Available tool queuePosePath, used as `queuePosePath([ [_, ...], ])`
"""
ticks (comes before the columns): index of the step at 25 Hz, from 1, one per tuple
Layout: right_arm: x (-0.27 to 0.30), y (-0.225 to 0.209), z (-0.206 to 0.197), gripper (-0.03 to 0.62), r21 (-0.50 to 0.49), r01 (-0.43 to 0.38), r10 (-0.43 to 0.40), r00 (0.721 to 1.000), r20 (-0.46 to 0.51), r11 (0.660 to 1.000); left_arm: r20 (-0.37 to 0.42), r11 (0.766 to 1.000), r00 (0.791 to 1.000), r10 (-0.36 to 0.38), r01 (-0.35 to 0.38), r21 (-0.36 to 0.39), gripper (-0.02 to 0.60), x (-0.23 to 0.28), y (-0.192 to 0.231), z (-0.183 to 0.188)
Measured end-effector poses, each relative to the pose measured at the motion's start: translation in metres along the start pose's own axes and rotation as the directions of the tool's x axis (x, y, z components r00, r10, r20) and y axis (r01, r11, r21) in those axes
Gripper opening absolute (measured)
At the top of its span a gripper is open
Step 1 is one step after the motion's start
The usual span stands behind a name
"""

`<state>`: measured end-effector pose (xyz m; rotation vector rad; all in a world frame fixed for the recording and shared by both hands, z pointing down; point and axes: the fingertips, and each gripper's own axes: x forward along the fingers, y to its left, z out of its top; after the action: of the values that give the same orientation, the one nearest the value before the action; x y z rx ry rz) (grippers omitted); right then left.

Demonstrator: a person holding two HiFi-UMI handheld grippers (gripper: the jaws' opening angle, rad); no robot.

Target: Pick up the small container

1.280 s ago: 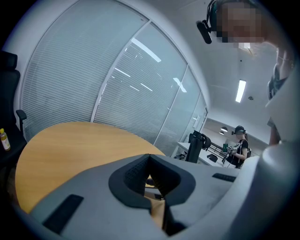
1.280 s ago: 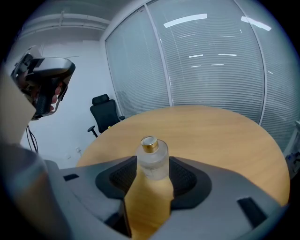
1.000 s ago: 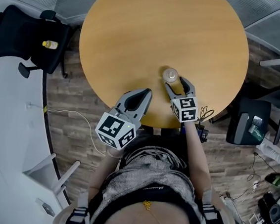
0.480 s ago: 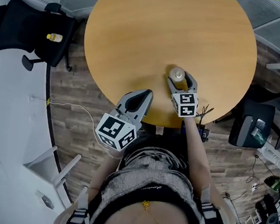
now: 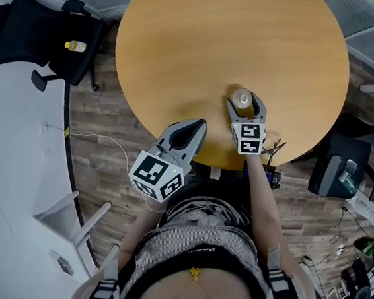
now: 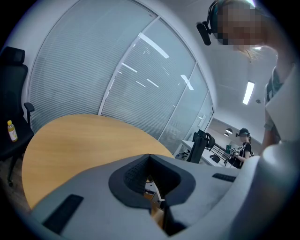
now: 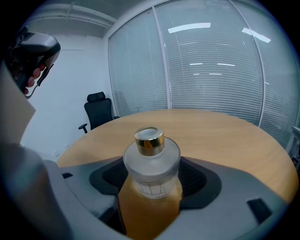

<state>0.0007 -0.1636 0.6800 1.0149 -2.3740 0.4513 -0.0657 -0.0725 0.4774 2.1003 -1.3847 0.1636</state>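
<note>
1. Head view: the container [image 5: 243, 97] stands upright on the table [image 5: 205, 41], near the edge on my side. My right tongs [image 5: 246, 105] reach around it, with one jaw at each side. My left tongs [image 5: 190, 131] hang over the table edge, apart from the container, and take no part.
2. Left gripper view: the jaws of my left tongs are clenched together and nothing is between them. Ahead of them I see only bare table.
3. Right gripper view: the jaws of my right tongs have just been opening and now stand wide and released. The container, a frosted bottle with a gold cap [image 7: 149, 139], stands deep between them, with its base on the table. The pads are just beside its body on both sides, but I judge that they do not press it yet.
4. As I judge it, the approach is done, because the container is already placed between the jaws. Two steps are left: to close the right tongs on its body and to lift it off the table. The container is not yet picked up.
</note>
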Motion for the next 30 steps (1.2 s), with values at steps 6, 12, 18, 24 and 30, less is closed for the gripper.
queuePosePath([
  [6, 0.003, 0.002, 0.002, 0.325, -0.003, -0.003, 0.003, 1.000, 0.008, 1.000, 0.003, 1.000, 1.000, -0.003, 0.003, 0.003, 0.003, 0.000, 0.000, 0.003],
  [12, 0.003, 0.002, 0.002, 0.325, -0.017, -0.008, 0.008, 1.000, 0.006, 1.000, 0.005, 1.000, 1.000, -0.007, 0.007, 0.009, 0.003, -0.001, -0.001, 0.004],
  [18, 0.001, 0.003, -0.001, 0.327, -0.042, -0.033, 0.033, 0.999, -0.008, 0.999, 0.000, 1.000, 1.000, -0.008, 0.008, 0.016, 0.003, -0.002, -0.004, 0.002],
  [24, -0.002, 0.006, 0.001, 0.328, -0.063, -0.063, 0.063, 0.998, -0.002, 0.996, -0.004, 1.000, 1.000, -0.011, 0.011, 0.016, 0.003, 0.002, -0.007, 0.000],
  [30, -0.007, 0.012, -0.001, 0.331, -0.123, -0.097, 0.094, 0.995, -0.024, 0.988, -0.006, 1.000, 1.000, -0.019, 0.019, 0.017, 0.003, 0.001, -0.007, 0.001],
])
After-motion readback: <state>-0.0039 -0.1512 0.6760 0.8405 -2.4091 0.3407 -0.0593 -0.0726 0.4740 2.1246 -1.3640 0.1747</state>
